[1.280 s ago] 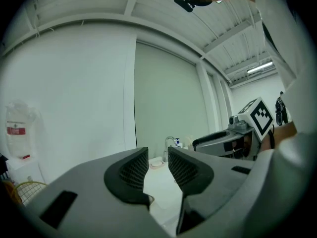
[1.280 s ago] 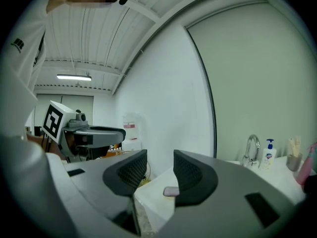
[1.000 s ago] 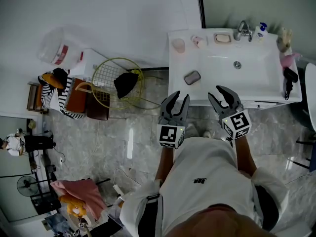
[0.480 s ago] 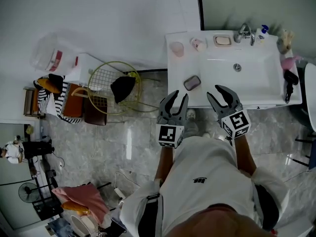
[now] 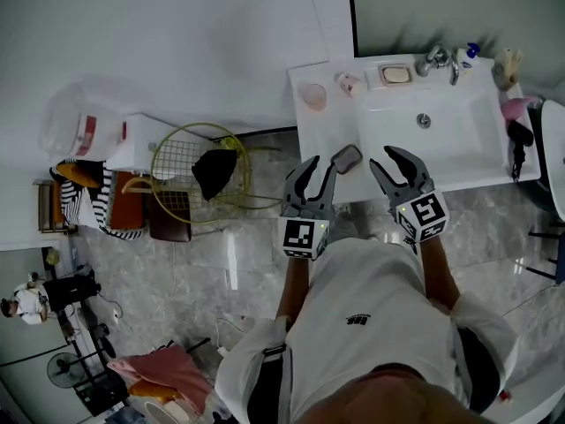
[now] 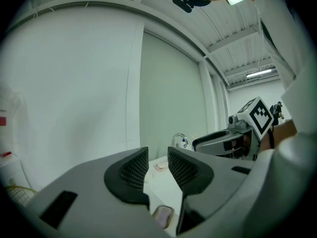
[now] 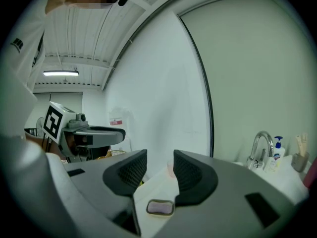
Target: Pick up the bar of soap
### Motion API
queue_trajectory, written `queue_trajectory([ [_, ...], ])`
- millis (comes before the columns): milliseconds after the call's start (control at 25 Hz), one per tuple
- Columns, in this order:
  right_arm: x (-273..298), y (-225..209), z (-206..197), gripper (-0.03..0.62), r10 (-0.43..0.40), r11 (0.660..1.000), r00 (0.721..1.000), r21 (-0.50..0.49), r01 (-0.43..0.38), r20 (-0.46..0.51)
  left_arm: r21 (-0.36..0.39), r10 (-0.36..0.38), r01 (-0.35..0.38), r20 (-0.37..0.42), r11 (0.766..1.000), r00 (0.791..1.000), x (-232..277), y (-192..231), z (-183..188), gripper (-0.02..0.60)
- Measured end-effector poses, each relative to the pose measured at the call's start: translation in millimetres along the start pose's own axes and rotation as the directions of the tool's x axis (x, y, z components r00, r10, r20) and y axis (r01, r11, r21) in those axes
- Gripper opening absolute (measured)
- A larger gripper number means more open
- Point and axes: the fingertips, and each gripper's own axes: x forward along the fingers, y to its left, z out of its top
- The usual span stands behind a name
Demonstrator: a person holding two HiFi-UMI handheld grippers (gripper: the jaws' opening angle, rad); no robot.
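Left claw (image 5: 322,168), right claw (image 5: 382,160) apart near soap (image 5: 346,158)

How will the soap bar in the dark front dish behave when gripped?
The soap bar looks small, rounded and solid: probably stiff and light, though smooth sides may slip. It lies in a shallow dish near the edge of the counter, so a push might slide both.

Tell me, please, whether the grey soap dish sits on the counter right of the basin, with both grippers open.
Not quite: the head view shows the grey soap dish on the counter left of the basin, not right. The left gripper and right gripper are indeed open.
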Motion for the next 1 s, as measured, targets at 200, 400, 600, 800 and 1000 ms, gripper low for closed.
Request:
queue_trajectory([
  [200, 23.8, -6.9, 4.5, 0.179, -0.034, 0.999, 0.999, 0.004, 0.034, -0.004, -0.002, -0.042, 0.042, -0.004, 0.999, 0.999, 19.0, 21.7, -1.9, 0.126],
  [400, 45.1, -15.1, 2.4, 0.179, -0.078, 0.997, 0.997, 0.015, 0.078, -0.022, -0.009, -0.091, 0.091, -0.021, 0.996, 0.996, 37.9, 41.1, -11.4, 0.126],
  [600, 64.1, -22.4, -9.1, 0.179, -0.112, 0.993, 0.992, 0.023, 0.114, -0.053, 0.012, -0.161, 0.162, -0.057, 0.987, 0.985, 59.3, 51.5, -27.7, 0.126],
  [800, 74.1, -30.9, -26.4, 0.179, -0.157, 0.986, 0.982, 0.043, 0.162, -0.101, 0.017, -0.256, 0.260, -0.106, 0.966, 0.961, 79.4, 49.3, -48.8, 0.126],
  [1000, 79.7, -40.2, -49.4, 0.179, -0.194, 0.977, 0.968, 0.056, 0.205, -0.156, 0.000, -0.340, 0.345, -0.169, 0.939, 0.925, 98.4, 47.0, -74.9, 0.126],
])
